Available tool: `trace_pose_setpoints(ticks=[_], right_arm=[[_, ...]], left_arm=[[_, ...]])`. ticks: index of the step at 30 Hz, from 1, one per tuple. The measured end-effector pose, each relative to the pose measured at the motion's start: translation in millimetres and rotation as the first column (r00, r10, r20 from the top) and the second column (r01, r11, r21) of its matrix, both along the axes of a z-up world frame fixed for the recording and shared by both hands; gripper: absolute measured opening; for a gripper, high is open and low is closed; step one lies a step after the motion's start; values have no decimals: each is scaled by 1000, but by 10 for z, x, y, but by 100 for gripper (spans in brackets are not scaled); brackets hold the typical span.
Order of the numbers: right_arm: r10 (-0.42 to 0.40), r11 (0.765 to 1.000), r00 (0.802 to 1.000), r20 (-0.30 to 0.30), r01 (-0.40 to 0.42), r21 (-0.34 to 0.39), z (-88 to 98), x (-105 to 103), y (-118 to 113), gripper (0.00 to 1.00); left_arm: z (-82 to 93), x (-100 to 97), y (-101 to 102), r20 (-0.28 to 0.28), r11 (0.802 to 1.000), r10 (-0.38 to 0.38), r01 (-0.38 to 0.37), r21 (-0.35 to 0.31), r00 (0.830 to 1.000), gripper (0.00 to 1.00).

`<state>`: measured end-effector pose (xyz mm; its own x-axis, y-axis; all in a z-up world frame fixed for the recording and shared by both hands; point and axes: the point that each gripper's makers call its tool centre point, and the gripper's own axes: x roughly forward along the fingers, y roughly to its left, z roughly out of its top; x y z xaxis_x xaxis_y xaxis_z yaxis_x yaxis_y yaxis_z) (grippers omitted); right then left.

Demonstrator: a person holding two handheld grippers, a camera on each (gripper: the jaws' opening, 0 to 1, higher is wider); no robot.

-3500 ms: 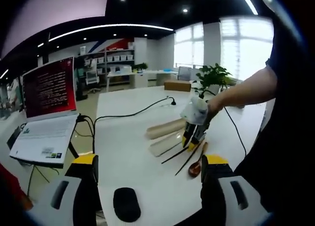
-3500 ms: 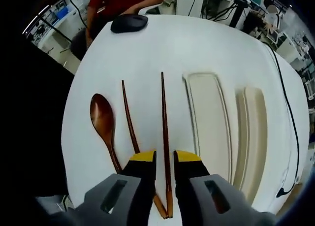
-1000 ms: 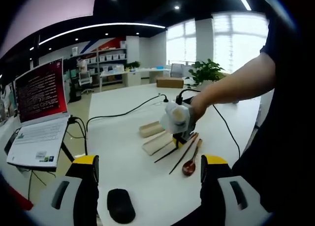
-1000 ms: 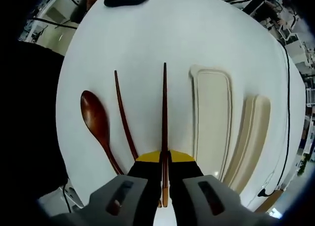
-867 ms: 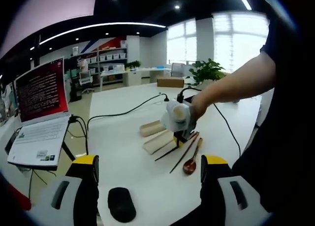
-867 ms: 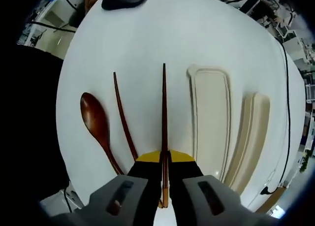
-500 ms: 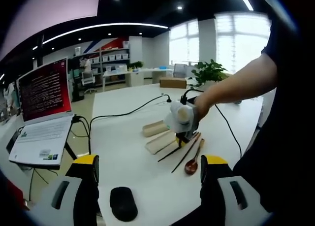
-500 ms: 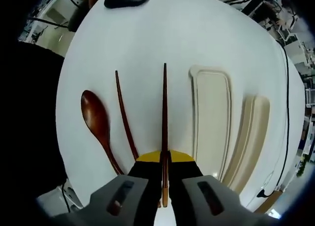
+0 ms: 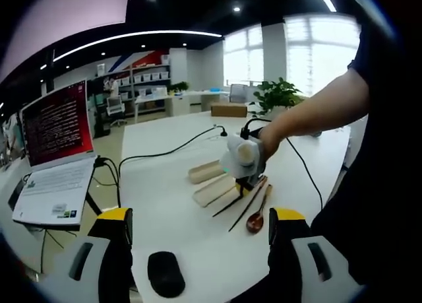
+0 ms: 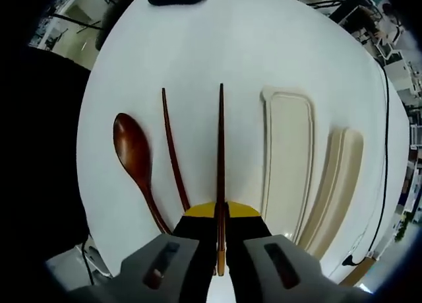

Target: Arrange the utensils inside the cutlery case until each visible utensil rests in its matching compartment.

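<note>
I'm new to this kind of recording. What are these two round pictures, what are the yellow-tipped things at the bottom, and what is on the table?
No robot here: a person holds a two-jaw gripper in each hand, and a fisheye camera rides on each, looking along its jaws.

In the right gripper view, the right gripper looks down on a white table. Its yellow-tipped jaws are shut on one chopstick. Beside it lie a second chopstick and a wooden spoon, both on the table. On the other side lie the open case and what looks like its lid; the case looks empty.

In the left gripper view, the left gripper is open, holds nothing and hangs back over the table's near edge. From there you see the person's arm and the right gripper over the utensils, plus a mouse, a laptop and a cable.
</note>
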<state>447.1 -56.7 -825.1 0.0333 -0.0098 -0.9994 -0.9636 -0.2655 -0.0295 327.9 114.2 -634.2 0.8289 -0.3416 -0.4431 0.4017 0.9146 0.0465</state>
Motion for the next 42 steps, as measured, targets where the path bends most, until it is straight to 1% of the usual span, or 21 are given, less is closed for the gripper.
trace_pose_setpoints(ticks=[4, 9, 16, 20, 25, 31, 36, 42], right_arm=[[4, 1000, 1000, -1, -4, -1, 21, -5, -6, 0], [6, 1000, 1000, 7, -6, -2, 30, -4, -17, 0], [-7, 1000, 1000, -4, 7, 4, 55, -28, -25, 0], [-7, 1000, 1000, -5, 7, 5, 79, -37, -22, 0], [-5, 1000, 1000, -1, 5, 5, 120, -10, -34, 0], [4, 1000, 1000, 10, -4, 22, 198, 10, -22, 0], [-2, 999, 1000, 15, 1, 33, 229, 32, -39, 0], [-6, 998, 1000, 19, 4, 60, 295, 51, -61, 0]], left_arm=[[19, 9, -60, 1, 1000, -12, 12, 1, 1000, 87], [63, 26, -67, 8, 1000, -11, 11, 2, 1000, 87], [53, 11, -79, 1, 1000, -14, 14, 7, 1000, 87], [49, 12, -73, 3, 1000, -8, 8, -1, 1000, 87], [36, 26, -68, 3, 1000, -10, 10, -3, 1000, 87], [53, 72, -71, 8, 1000, -23, 22, 4, 1000, 87], [86, 130, -95, 22, 1000, -31, 31, 2, 999, 87], [80, 149, -115, 24, 999, -38, 38, 2, 999, 87]])
